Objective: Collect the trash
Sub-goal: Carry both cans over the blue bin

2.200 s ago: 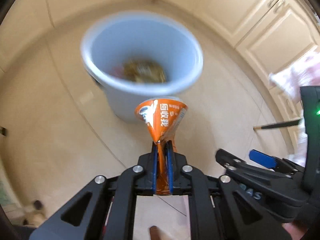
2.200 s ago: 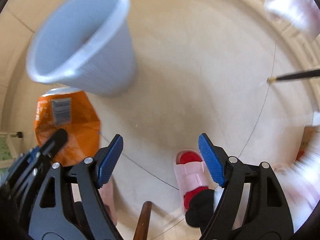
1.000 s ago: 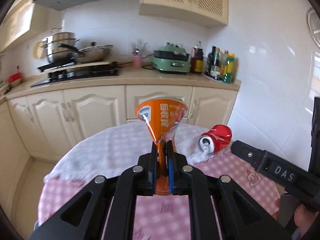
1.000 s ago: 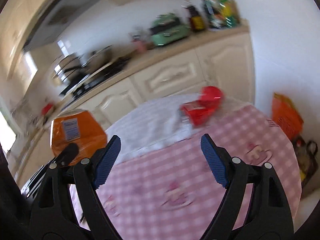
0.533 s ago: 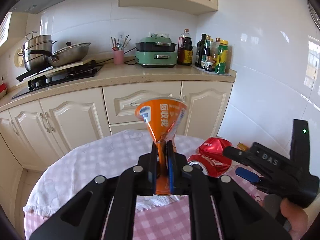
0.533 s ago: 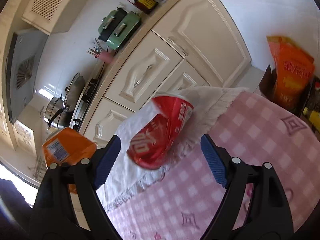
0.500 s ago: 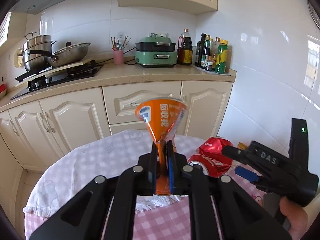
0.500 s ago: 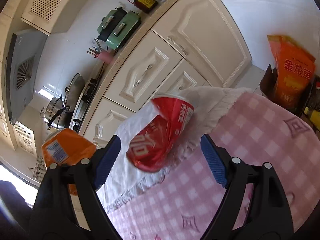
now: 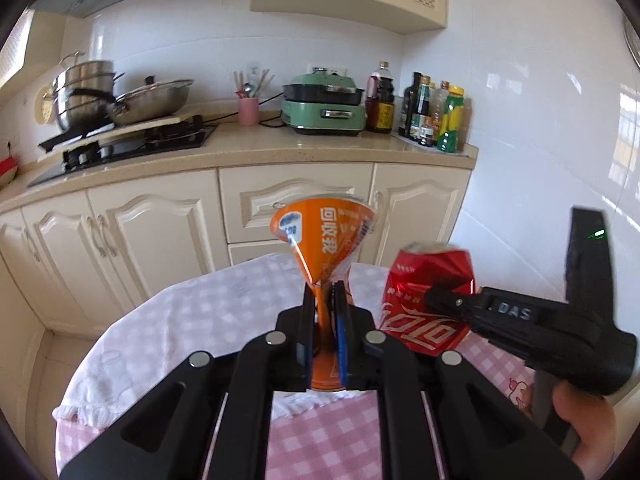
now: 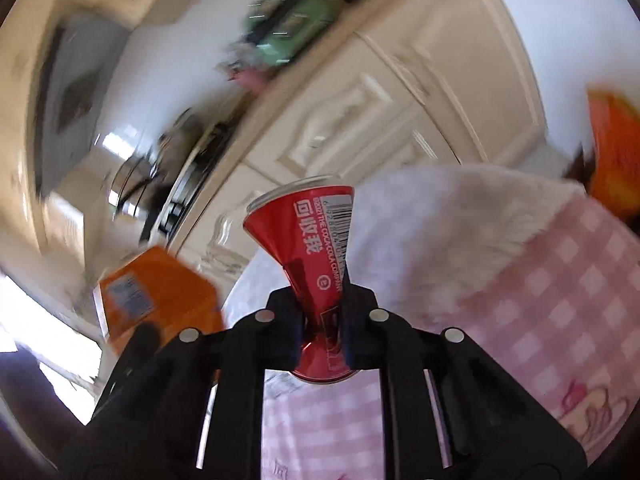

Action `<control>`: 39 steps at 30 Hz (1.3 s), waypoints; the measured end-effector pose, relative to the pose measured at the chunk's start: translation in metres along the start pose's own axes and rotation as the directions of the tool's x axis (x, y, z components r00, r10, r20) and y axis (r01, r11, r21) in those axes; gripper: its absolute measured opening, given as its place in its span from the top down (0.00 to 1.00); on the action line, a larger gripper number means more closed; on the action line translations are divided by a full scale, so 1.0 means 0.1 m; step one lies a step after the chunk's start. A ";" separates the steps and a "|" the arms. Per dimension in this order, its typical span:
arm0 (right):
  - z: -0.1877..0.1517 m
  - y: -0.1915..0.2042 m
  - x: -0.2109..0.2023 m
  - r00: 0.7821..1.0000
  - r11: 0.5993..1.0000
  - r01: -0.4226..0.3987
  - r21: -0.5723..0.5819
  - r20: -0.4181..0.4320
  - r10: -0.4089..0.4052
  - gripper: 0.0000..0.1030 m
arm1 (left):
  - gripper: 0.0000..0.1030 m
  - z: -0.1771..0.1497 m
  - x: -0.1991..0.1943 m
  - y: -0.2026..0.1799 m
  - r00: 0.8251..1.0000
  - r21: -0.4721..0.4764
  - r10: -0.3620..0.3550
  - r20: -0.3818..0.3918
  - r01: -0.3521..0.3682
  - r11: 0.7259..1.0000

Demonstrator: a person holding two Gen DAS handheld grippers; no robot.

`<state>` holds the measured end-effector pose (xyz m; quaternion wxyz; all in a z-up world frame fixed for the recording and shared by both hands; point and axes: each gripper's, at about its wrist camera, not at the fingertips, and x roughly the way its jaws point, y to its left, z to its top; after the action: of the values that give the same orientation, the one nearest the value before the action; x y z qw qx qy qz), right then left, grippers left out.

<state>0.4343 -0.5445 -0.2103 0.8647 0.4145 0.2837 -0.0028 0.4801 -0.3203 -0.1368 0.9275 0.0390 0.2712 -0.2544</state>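
Note:
My left gripper (image 9: 323, 300) is shut on a crushed orange can (image 9: 326, 240), pinched flat at its middle and held above the table. My right gripper (image 10: 320, 292) is shut on a crushed red cola can (image 10: 316, 236), squeezed to a waist between the fingers and lifted off the table. In the left wrist view the red can (image 9: 424, 300) and the right gripper (image 9: 448, 304) show at the right. In the blurred right wrist view the orange can (image 10: 156, 296) shows at the lower left.
A round table with a pink checked cloth (image 9: 320, 440) and a white cloth (image 9: 192, 320) lies below. Cream cabinets (image 9: 160, 232) and a counter with pots, a green cooker (image 9: 324, 112) and bottles stand behind. An orange bag (image 10: 612, 152) is at the right.
My right gripper closed on the red can and lifted it off the table. The left gripper kept the orange can and moved little. Earlier both swung up from the bin on the floor.

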 end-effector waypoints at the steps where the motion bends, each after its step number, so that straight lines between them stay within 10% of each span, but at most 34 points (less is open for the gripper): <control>1: -0.04 0.16 -0.04 1.000 0.999 -0.006 -0.044 0.003 0.006 0.86 | 0.92 -0.01 -0.06 0.07 1.000 -0.010 0.004 0.007 -0.004 1.000; 12: -0.95 1.63 -0.07 0.999 0.923 -0.043 -0.382 -0.021 0.038 0.86 | 0.92 -0.15 -0.98 1.13 0.988 -0.137 0.133 0.077 -0.122 0.983; 21: -2.10 2.90 0.15 0.974 0.830 -0.221 -0.512 -0.156 0.163 0.86 | 0.92 -0.68 -2.19 2.40 0.940 -0.273 0.322 0.115 -0.281 0.920; 30: -3.77 3.91 0.84 0.897 0.728 -0.390 -0.564 -0.410 0.163 0.86 | 0.92 -1.87 -2.97 3.91 0.890 -0.434 0.454 -0.043 -0.426 0.794; 39: -5.25 3.76 2.19 0.788 0.739 -0.390 -0.550 -0.615 -0.042 0.86 | 0.92 -3.42 -2.54 5.17 0.838 -0.512 0.414 -0.355 -0.545 0.664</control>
<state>0.4522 0.1303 -0.3093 0.8165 0.0928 0.4778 0.3104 0.3860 0.3149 -0.3283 0.8915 -0.1564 0.4122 0.1039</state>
